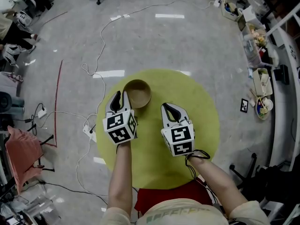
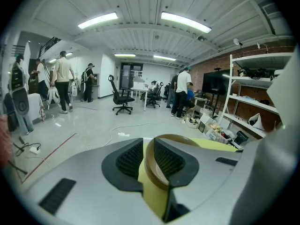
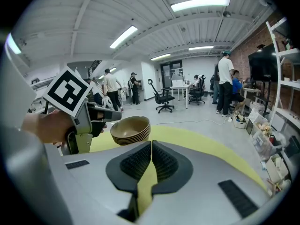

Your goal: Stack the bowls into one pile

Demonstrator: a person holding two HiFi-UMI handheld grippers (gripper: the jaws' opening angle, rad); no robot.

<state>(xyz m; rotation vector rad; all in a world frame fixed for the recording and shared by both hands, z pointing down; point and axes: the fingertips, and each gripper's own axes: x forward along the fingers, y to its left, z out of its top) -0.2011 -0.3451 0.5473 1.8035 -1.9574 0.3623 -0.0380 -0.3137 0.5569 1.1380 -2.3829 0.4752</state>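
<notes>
Now, one bowl pile, left tool pinching it, right tool closed, empty.

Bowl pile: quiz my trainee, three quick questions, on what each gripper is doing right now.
1. True or false: the left gripper has the rim of the bowl pile between its jaws.
2. Pick one: the right gripper is A) shut on a bowl, B) shut with nothing in it, C) wide open.
3. Fill in: the round table under both grippers is ____ in colour.
Key: 1 true; 2 B; 3 yellow.
</notes>
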